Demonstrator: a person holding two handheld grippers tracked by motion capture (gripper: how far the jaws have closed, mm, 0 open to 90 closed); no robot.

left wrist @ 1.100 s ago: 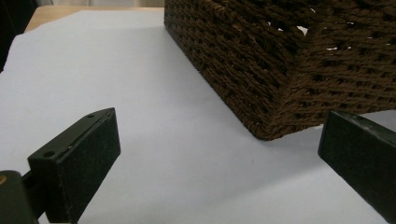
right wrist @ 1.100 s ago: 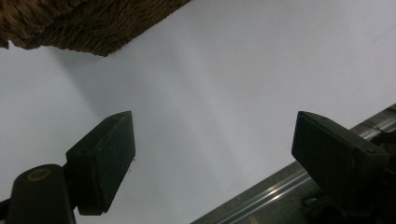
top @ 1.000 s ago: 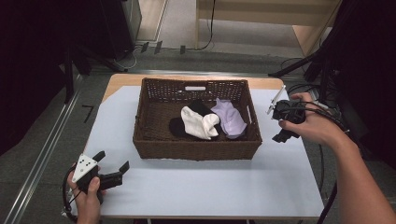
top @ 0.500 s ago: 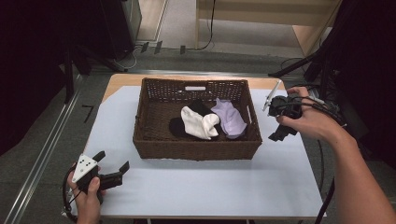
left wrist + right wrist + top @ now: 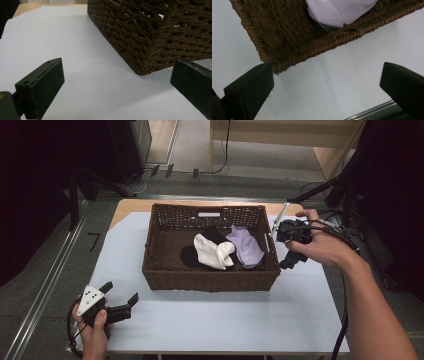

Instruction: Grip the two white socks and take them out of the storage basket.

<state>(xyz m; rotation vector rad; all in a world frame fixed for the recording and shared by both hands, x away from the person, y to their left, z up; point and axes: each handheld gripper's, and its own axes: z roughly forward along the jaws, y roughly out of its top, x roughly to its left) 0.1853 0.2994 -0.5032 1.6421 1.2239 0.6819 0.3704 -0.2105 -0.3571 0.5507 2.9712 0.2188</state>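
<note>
beside the right wall of the wicker basket [image 5: 210,275] my right gripper [image 5: 289,251] hangs with its jaws spread wide and nothing between them; they have just been opening. through the right gripper view i look down past the basket's corner at a bit of the lilac sock [image 5: 339,11] lying inside against that wall. from the high view the lilac sock sits at the right of the basket floor, the white sock [image 5: 214,252] just beside it in the middle, and a black sock [image 5: 189,255] under and left of the white one. i judge that a sock has just been let go into the basket and this hand is clear of it, so the step in hand is the pull-away after a drop.

my left gripper [image 5: 120,306] rests low at the near left corner of the desk [image 5: 210,320], jaws spread and empty, facing the basket's near corner from well apart.

no loose sock lies on the desk that i can see, so the next move, as i read it, is either to park the right hand or to reach back in; reaching in calls for lifting over the rim first.

the black sock is hard to separate from the dark weave, and i can't tell whether it is one sock or two. the right gripper's fingertips are partly lost against the hand.
</note>
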